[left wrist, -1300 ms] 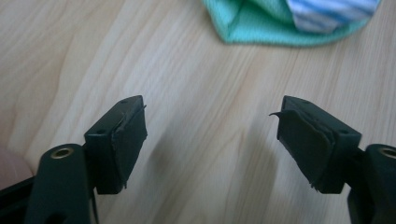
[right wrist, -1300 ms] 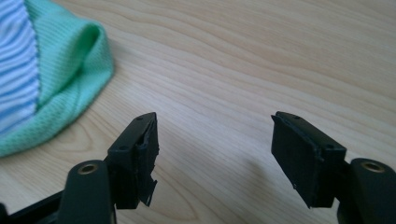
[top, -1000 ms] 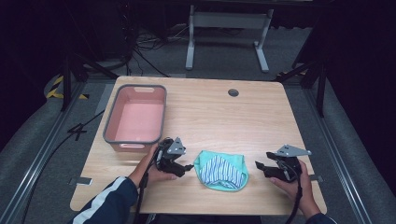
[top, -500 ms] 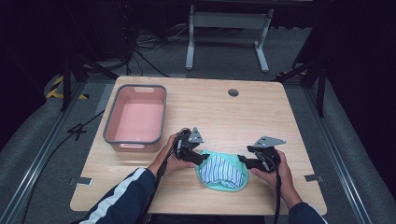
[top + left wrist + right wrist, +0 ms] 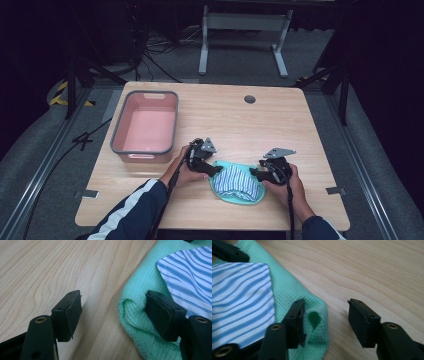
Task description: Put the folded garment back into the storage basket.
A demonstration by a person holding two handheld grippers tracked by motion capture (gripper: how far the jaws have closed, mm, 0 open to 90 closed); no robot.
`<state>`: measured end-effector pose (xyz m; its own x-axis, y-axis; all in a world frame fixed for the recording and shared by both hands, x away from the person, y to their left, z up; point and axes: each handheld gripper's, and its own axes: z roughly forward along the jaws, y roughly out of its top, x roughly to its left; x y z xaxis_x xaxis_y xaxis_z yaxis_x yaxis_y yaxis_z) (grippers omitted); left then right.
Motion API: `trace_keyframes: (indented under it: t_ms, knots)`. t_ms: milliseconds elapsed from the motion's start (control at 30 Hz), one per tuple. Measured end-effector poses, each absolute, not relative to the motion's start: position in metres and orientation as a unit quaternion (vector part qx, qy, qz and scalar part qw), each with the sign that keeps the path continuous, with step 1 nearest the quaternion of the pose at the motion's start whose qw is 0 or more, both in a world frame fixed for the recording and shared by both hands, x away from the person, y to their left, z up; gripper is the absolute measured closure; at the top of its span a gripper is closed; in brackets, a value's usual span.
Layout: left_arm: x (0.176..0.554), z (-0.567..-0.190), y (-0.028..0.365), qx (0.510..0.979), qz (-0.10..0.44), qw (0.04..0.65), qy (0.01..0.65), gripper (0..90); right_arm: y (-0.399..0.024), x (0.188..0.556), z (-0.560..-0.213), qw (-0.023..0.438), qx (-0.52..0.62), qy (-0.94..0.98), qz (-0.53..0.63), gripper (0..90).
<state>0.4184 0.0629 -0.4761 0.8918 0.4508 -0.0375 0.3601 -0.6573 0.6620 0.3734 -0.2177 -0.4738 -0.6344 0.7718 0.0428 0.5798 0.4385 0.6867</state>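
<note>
A blue-and-white striped cloth (image 5: pixel 235 181) lies on a mint green waffle cloth (image 5: pixel 239 199) near the table's front edge. My left gripper (image 5: pixel 216 170) is at the bundle's left end. In the left gripper view (image 5: pixel 113 312) it is open: one jaw is over bare wood, the other is against the green cloth (image 5: pixel 140 302) beside the striped cloth (image 5: pixel 190 272). My right gripper (image 5: pixel 254 172) is at the right end. Its jaws (image 5: pixel 325 320) have just been closing and straddle the green cloth's (image 5: pixel 287 290) folded edge, apart from it on the wood side. The striped cloth (image 5: pixel 239 297) lies to their left.
A pink tub (image 5: pixel 145 127) with a grey rim stands on the wooden table (image 5: pixel 280 125) at the left, just behind my left hand. A round cable hole (image 5: pixel 249 99) sits near the far edge. Metal frames and cables are on the floor beyond.
Both grippers have come inward from either side and now flank the cloth bundle. The right gripper's jaws stand narrower than before.
</note>
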Motion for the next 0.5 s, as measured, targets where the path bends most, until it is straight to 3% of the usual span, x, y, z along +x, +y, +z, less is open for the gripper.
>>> trace_keyframes:
  t_ms: [67,133,167,233,300,500]
  knots:
    - [0.4169,-0.4754,0.0631,0.909,0.061,0.35,0.217,35.7,-0.2164,0.3722,-0.4737,0.136,0.398,0.838,0.346,61.5]
    - [0.4155,-0.4748,0.0626,0.91,0.058,0.352,0.211,46.9,-0.2155,0.3714,-0.4732,0.132,0.395,0.84,0.347,66.3]
    - [0.4129,-0.4741,0.0615,0.911,0.05,0.355,0.205,53.3,-0.2138,0.3706,-0.4724,0.125,0.389,0.844,0.347,73.1]
    - [0.4119,-0.4736,0.061,0.911,0.043,0.356,0.204,57.7,-0.2134,0.3706,-0.4724,0.124,0.385,0.846,0.347,75.1]
    - [0.4113,-0.4731,0.0609,0.913,0.036,0.355,0.195,67.9,-0.2132,0.3708,-0.4723,0.117,0.384,0.846,0.35,78.7]
    - [0.4125,-0.4729,0.0609,0.915,0.022,0.356,0.189,76.3,-0.2139,0.3729,-0.4729,0.106,0.376,0.849,0.356,84.6]
